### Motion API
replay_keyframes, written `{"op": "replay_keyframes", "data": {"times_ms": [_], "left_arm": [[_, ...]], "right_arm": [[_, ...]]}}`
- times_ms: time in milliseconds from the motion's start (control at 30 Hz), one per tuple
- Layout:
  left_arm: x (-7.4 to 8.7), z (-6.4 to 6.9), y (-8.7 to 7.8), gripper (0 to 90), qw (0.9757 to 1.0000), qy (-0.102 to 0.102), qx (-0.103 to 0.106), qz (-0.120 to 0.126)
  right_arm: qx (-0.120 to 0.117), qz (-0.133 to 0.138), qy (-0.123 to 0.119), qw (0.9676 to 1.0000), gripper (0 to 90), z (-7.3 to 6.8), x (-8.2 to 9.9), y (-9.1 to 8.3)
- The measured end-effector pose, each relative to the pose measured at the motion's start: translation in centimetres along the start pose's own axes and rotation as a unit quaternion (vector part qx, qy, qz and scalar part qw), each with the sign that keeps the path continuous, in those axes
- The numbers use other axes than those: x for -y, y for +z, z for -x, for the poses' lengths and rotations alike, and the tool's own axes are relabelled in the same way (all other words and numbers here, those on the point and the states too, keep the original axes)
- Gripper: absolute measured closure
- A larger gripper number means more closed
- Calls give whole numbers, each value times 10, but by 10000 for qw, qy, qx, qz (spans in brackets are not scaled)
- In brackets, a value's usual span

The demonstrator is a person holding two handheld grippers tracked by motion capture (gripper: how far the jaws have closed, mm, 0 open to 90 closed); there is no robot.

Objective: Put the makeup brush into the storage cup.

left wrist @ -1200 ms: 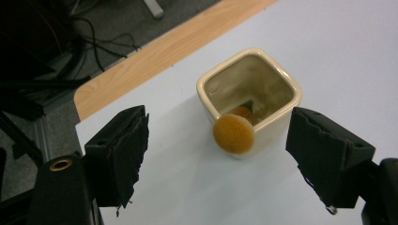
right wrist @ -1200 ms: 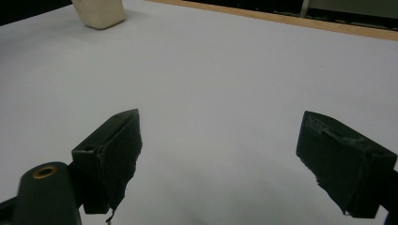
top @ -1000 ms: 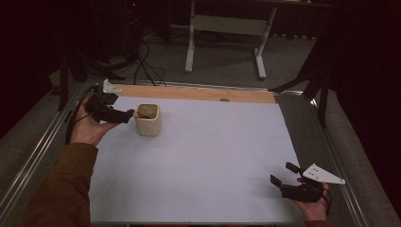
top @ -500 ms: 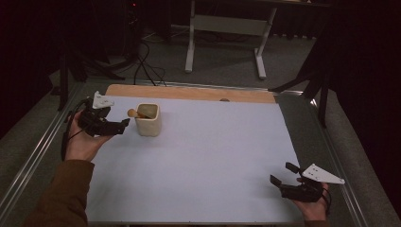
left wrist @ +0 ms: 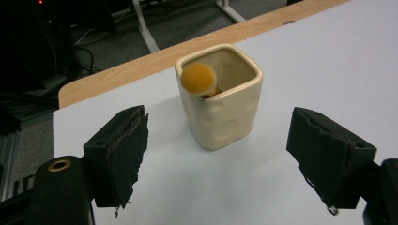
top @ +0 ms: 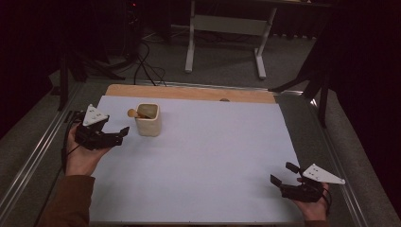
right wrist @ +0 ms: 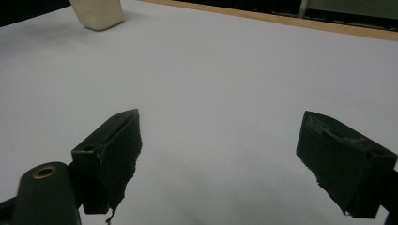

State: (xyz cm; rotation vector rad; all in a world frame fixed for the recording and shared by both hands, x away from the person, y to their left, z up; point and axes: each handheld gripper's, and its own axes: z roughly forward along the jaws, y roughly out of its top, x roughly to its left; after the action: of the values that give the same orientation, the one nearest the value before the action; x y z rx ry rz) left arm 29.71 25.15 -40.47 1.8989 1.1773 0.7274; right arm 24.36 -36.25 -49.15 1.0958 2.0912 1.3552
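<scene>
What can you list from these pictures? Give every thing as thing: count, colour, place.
cup: one, cream, far left of the sheet, upright, in front of the left gripper.
ball-tipped stick: one, orange-yellow, inside the cup, leaning on its rim.
sheet: one, white, covering the table.
table edge: one, wooden, along the far side.
desk frame: one, pale, on the floor behind.
cables: several, black, on the floor at far left.
left gripper: one, black, open, beside the cup.
right gripper: one, black, open, near right corner.

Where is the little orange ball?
In the high view the orange ball pokes over the left rim of the cream cup, far left on the white table, just beyond the open left tongs.
</scene>
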Motion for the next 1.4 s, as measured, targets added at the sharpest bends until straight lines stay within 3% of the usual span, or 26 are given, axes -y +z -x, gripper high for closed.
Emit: {"op": "replay_keyframes", "data": {"times_ms": [367, 633, 900, 1033, 1400], "left_arm": [[28, 7, -8, 203, 9990, -248, 24, 372], [42, 13, -14, 204, 9977, -319, -4, 598], [59, 22, -12, 206, 9981, -248, 48, 567], [67, 26, -14, 212, 9975, -236, 16, 672], [89, 29, -17, 209, 9974, -418, 86, 577]], "right_arm": [[11, 31, -7, 10000, 138, 0, 0, -1], [5, 70, -28, 10000, 138, -1, -1, -2], [4, 100, -24, 9999, 138, -2, -2, -3], [-6, 98, -25, 9999, 138, -2, -3, -3], [-10, 103, -28, 9999, 136, -3, -3, -3]]}}
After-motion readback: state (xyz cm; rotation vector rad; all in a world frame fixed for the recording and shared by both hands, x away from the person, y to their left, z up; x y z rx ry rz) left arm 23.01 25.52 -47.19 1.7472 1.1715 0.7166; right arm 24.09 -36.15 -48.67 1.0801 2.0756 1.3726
